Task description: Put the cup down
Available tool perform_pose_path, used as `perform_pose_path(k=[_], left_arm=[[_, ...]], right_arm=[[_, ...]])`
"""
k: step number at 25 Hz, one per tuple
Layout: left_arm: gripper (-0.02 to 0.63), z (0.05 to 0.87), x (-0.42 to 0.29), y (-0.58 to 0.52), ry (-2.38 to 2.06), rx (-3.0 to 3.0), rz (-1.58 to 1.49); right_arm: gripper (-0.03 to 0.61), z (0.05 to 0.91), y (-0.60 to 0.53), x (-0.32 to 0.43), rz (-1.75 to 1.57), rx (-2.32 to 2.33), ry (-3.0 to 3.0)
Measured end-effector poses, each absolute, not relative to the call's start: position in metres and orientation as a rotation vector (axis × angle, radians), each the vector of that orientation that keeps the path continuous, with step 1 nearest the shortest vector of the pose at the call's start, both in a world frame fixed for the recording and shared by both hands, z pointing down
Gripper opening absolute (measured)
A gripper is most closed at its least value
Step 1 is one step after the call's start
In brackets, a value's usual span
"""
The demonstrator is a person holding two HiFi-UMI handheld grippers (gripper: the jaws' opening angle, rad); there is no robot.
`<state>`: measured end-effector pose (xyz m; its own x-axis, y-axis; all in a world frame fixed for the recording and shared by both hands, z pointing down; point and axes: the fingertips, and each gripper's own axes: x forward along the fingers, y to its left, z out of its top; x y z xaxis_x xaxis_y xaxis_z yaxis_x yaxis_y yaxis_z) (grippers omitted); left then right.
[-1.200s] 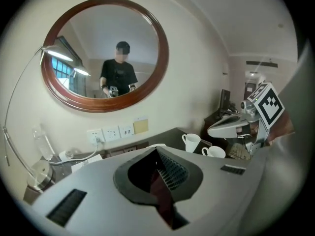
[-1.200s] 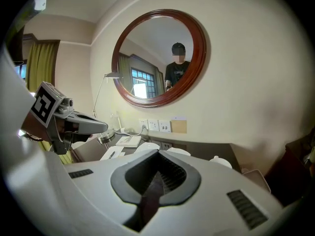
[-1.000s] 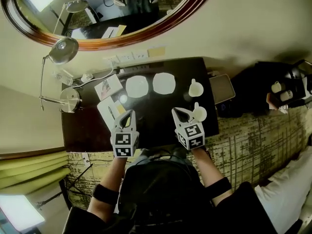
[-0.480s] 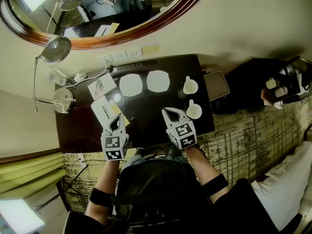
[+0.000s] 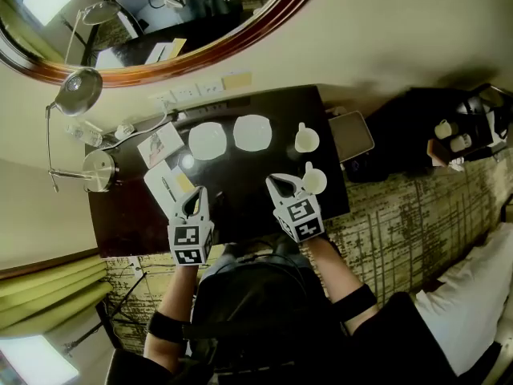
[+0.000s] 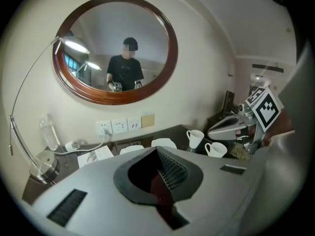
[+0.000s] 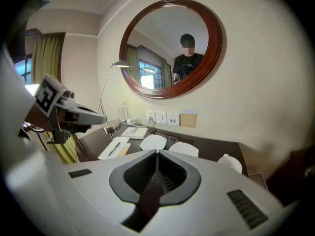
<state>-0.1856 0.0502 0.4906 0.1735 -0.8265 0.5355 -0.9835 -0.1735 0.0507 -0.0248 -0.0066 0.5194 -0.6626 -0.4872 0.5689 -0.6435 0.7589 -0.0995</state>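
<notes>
In the head view, my right gripper [image 5: 280, 187] and my left gripper [image 5: 194, 199] both hang over the near part of the dark worktop [image 5: 240, 175]. The cup [image 5: 314, 182] stands on the worktop just beside my right fingers, on their right side. A second cup [image 5: 306, 139] stands farther back, near the wall. Two white plates [image 5: 208, 141] lie to its left. My left gripper is well apart from the cup, over by the paper with the pen [image 5: 164, 187]. So my right hand is much the nearer one.

In the left gripper view, my left fingers are pressed tight together with nothing in them. Past them, on the right, I can see the tip of my right gripper hanging just above the cup [image 6: 216, 150]. The cup is upright, open end up, with its handle sticking out to the left. The fingers and the cup look a little apart, not touching.

In the right gripper view, my right fingers are very close together. They have just been opening a tiny bit, and there is nothing between them. A bit of white cup [image 7: 231, 163] peeks up on the right behind my gripper. I cannot tell which of the two cups it is.

I think the cup is already down. It sits to the right of my right fingers, so I should pull them back without swinging to the right, or I may knock it over.
</notes>
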Motion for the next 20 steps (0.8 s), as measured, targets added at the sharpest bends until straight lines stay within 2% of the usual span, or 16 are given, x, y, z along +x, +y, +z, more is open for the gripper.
perform_pose_path(k=[2, 9, 12, 14, 20], left_arm=[[0.0, 0.492, -0.178, 0.045, -1.697, 2.078, 0.557], [0.0, 0.501, -0.141, 0.022, -1.645, 2.119, 0.576], [0.0, 0.506, -0.123, 0.011, -1.626, 2.131, 0.596], [0.0, 0.51, -0.111, 0.003, -1.612, 2.138, 0.604], [0.0, 0.525, -0.076, -0.02, -1.573, 2.131, 0.628]], right_arm=[[0.037, 0.524, -0.015, -0.015, 0.338, 0.831, -2.385], [0.326, 0.542, -0.069, 0.035, 0.276, 0.757, -2.242], [0.43, 0.553, -0.095, 0.054, 0.24, 0.715, -2.181], [0.466, 0.566, -0.108, 0.064, 0.243, 0.681, -2.15], [0.518, 0.603, -0.143, 0.082, 0.305, 0.609, -2.104]])
